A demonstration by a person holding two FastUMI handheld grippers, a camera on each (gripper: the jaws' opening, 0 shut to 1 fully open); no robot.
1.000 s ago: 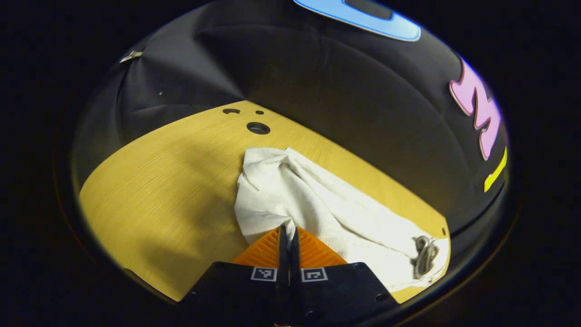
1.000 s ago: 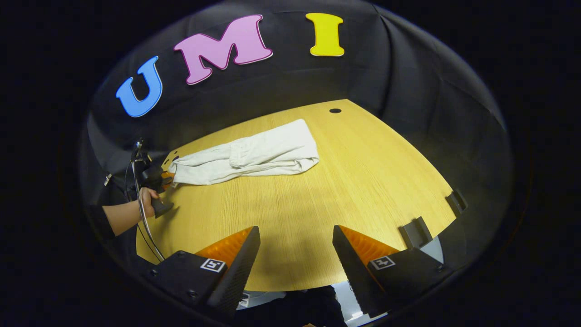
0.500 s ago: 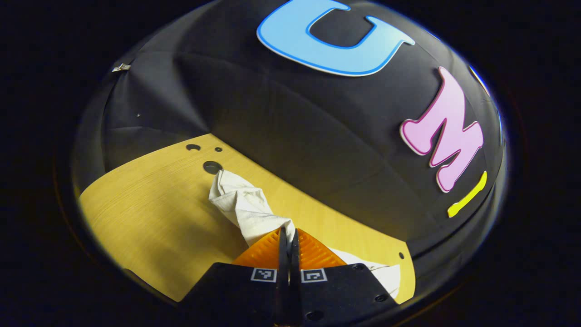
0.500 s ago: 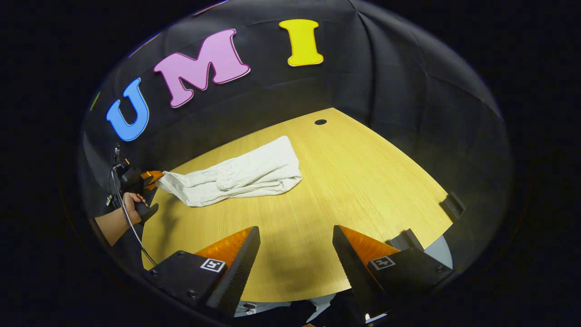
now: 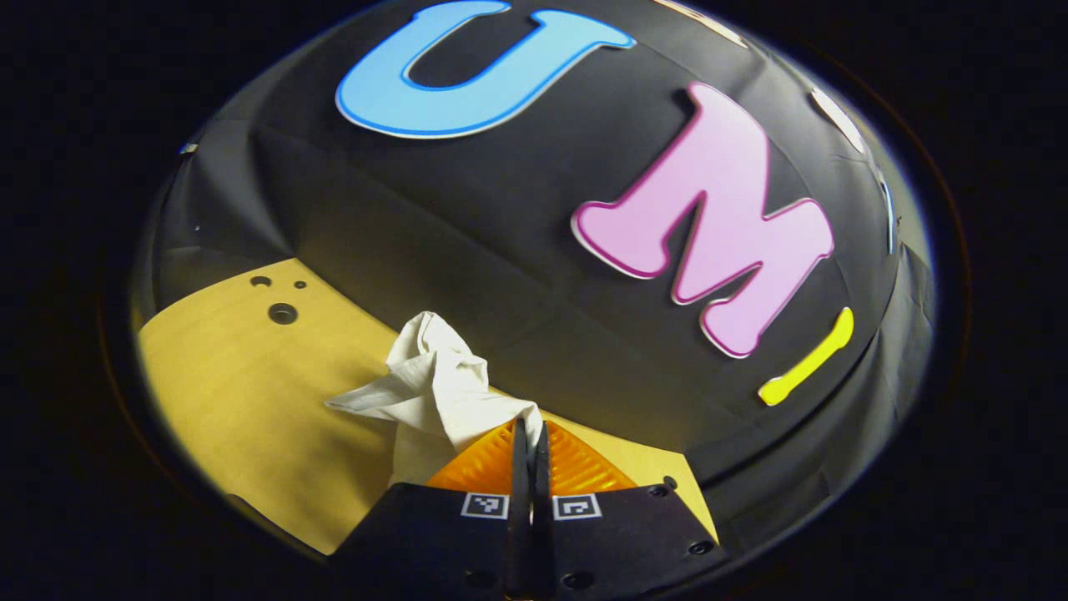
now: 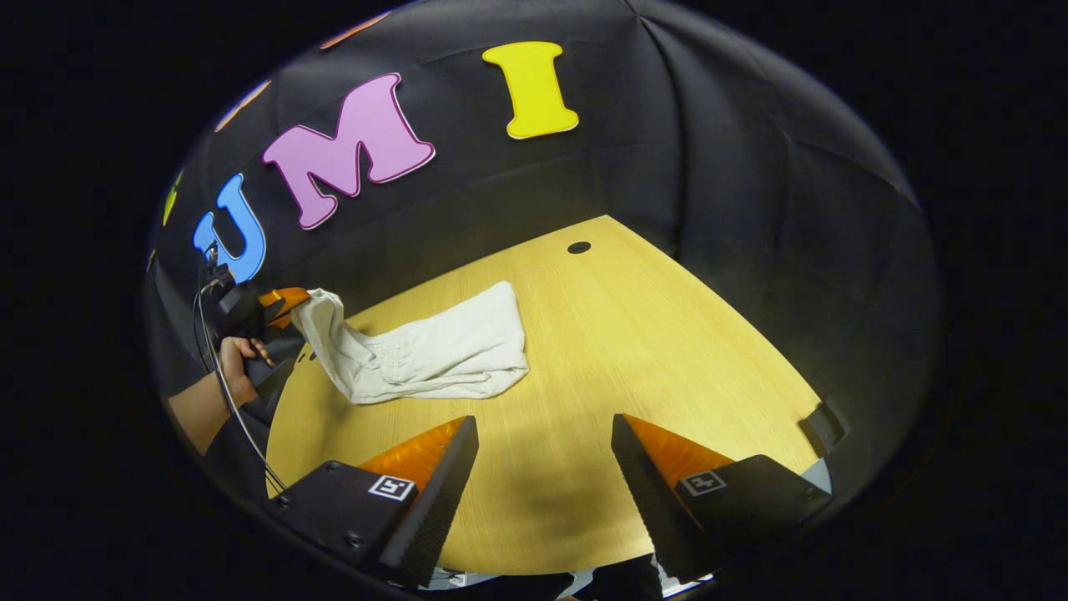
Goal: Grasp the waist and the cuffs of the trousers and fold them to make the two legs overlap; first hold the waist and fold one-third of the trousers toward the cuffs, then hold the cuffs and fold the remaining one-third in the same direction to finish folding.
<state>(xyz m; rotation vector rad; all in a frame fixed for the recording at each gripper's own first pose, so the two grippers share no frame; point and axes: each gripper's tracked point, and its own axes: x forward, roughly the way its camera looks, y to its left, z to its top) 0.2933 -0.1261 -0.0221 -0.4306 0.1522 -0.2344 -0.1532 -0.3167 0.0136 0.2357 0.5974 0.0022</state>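
Cloth bunches from our left gripper, which pinches one end of the trousers and lifts it off the table, presumably to carry a fold. In the right gripper view, our right gripper hangs wide apart and empty at the near edge, while the trousers' far-left end rises and the rest lies flat.

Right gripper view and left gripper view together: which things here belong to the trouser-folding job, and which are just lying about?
Part of the job:
- white trousers, one end lifted
- left gripper, shut on that raised end
- right gripper, open over bare table
- hand holding the left gripper

Just there:
- wooden table
- dark brackets at the table's edge
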